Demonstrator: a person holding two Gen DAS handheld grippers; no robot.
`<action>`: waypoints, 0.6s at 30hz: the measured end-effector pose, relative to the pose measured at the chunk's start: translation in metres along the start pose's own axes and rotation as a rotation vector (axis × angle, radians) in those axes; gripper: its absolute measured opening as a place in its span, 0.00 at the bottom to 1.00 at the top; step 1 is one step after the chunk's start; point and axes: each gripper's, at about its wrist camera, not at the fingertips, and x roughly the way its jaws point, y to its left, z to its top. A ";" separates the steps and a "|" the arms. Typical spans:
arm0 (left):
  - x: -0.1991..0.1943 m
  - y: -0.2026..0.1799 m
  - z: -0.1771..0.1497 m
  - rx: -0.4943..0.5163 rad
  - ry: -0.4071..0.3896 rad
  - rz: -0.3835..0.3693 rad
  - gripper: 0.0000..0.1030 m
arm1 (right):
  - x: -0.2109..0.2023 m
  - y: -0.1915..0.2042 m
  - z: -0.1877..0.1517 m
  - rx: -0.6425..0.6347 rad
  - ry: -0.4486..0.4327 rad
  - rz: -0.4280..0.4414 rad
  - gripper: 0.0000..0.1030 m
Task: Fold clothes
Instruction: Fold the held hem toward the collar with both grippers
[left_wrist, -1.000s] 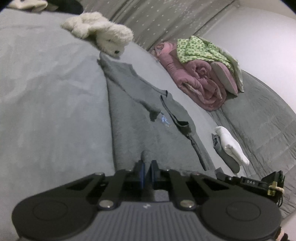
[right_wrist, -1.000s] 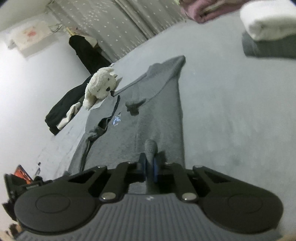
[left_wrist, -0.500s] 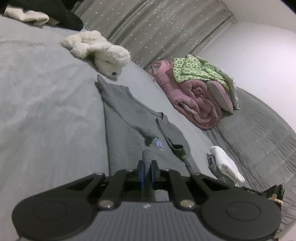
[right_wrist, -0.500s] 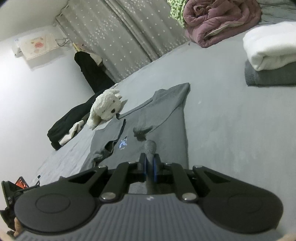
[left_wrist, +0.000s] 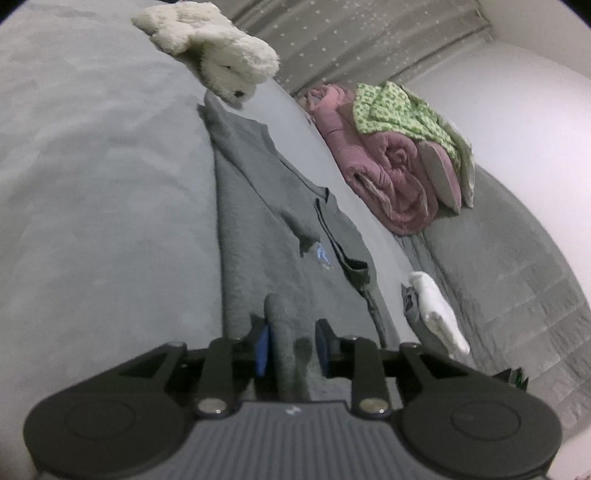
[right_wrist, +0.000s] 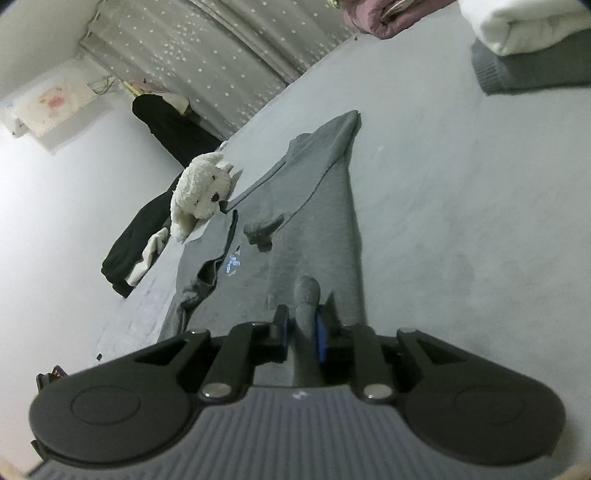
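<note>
A grey sweatshirt (left_wrist: 266, 236) with a small blue chest logo lies flat on the grey bed, sleeves folded in over its body; it also shows in the right wrist view (right_wrist: 314, 229). My left gripper (left_wrist: 291, 349) has its jaws parted, with a fold of the sweatshirt's hem lying loose between the blue pads. My right gripper (right_wrist: 301, 332) has its pads slightly apart around another fold of the hem, and the cloth still fills the gap.
A white plush dog (left_wrist: 221, 70) lies past the sweatshirt's far end. A rolled pink duvet with green cloth (left_wrist: 391, 162) sits at right. A folded white and grey stack (left_wrist: 432, 314) lies beside the sweatshirt. Black clothes (right_wrist: 147, 229) lie at the bed's left.
Both grippers dropped back toward the bed with the hem. The left jaws opened from a tight pinch, and the right pads eased apart a little.
</note>
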 end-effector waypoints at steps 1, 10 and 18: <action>0.002 -0.002 0.000 0.010 0.002 0.002 0.08 | 0.001 0.003 -0.001 -0.014 -0.003 -0.005 0.13; 0.008 -0.005 0.025 -0.015 -0.030 -0.106 0.06 | 0.000 0.011 0.014 -0.042 -0.037 0.045 0.11; 0.019 0.006 0.048 -0.051 -0.093 -0.122 0.06 | 0.009 0.003 0.039 -0.023 -0.098 0.091 0.11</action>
